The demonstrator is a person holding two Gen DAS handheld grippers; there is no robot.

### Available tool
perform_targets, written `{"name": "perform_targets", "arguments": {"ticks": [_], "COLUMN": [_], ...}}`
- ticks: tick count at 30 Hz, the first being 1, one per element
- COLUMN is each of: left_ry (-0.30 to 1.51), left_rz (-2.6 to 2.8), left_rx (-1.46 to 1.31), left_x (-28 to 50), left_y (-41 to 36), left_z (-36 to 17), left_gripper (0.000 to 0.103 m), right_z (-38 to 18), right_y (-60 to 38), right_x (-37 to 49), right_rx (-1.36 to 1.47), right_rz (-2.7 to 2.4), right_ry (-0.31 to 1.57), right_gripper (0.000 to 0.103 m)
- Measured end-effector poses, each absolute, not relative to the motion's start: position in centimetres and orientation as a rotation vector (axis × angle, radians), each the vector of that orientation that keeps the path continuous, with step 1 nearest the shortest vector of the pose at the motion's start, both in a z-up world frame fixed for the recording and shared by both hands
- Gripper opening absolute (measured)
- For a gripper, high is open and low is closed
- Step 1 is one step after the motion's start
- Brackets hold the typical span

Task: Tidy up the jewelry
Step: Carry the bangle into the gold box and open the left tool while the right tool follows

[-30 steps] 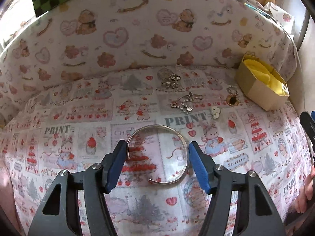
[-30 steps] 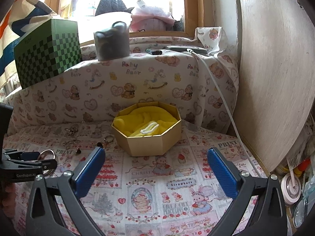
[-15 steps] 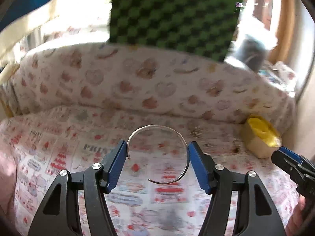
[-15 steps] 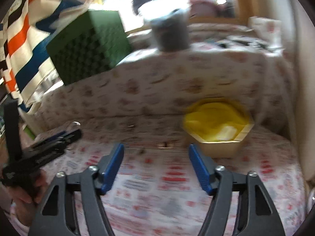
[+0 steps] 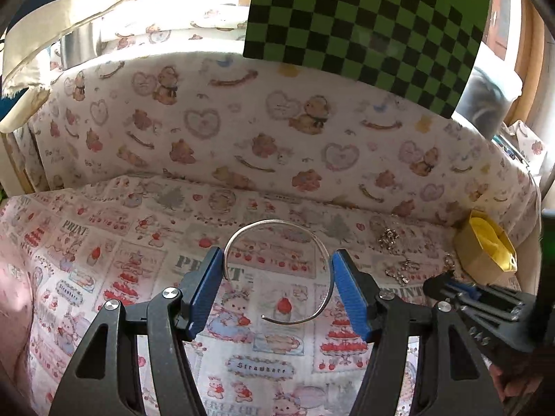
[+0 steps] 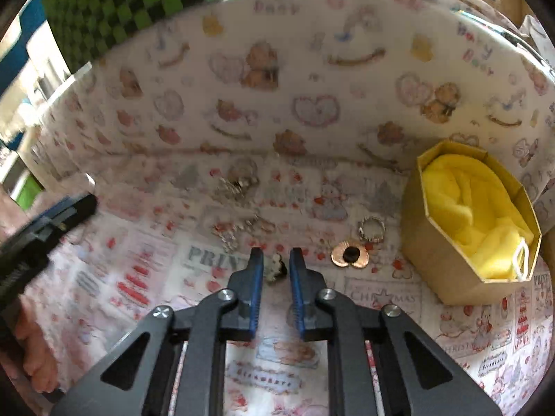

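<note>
My left gripper point(image 5: 277, 277) is shut on a silver open bangle point(image 5: 279, 223) and holds it above the printed cloth. My right gripper point(image 6: 275, 268) is low over the cloth, its jaws narrowed around a small white and black charm point(image 6: 275, 268); contact with the pads is unclear. A copper flower piece point(image 6: 350, 253) and a beaded ring point(image 6: 372, 228) lie just right of it. Silver chains point(image 6: 239, 182) lie further back. The gold box with yellow cloth point(image 6: 475, 215) stands at the right, and also shows in the left wrist view point(image 5: 485, 246).
A padded wall with bear print point(image 5: 277, 131) rings the back. A green checkered box point(image 5: 364, 24) stands on top of it. The right gripper's body point(image 5: 485, 315) shows low right in the left wrist view; the left gripper point(image 6: 41, 235) shows at the left of the right wrist view.
My left gripper lifted the bangle off the cloth and swung left. My right gripper moved left and down to the small charm, and its jaws narrowed from wide open.
</note>
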State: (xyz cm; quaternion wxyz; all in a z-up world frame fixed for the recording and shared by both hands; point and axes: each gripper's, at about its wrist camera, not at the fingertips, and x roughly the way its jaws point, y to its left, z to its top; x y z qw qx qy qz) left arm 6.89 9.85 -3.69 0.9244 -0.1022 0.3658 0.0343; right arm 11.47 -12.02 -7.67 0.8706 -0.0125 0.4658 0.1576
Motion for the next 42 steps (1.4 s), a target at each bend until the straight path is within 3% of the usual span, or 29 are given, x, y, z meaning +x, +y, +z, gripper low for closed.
{"name": "perform_targets", "arguments": {"ticks": [6,14,21,31,42], "left_ry": [0.737,0.549,0.388,0.314,0.408], "left_rz": [0.033,0.092,0.053,-0.034,-0.273], "left_rx": [-0.234,-0.11,-0.076,-0.078,-0.108], "left_x": [6.3,3.7,1.3,-0.4,8.4], "left_y": [9.4,6.7,4.9,0.4,-9.6], "left_z": [-3.1,-0.9,0.4,3.4,1.5], "left_gripper": [0.063,0.063,0.063,0.063,0.063], "right_z": [-7.0,-3.8,-2.0,0.1,-3.0], "right_y": [-13.5,-19.4,-21.8,-26.5,-32.8], "right_x": [9.5,4.3,3.0,4.0,9.1], "right_rx": [-0.04,-0.03,-0.002,0.095,0.421], "right_rz": [0.385,0.367,0.303,0.288,0.371], "right_ry": [0.849,0.516,0.355,0.309,0.48], "right_gripper": [0.01,0.01,0.01,0.01,0.01]}}
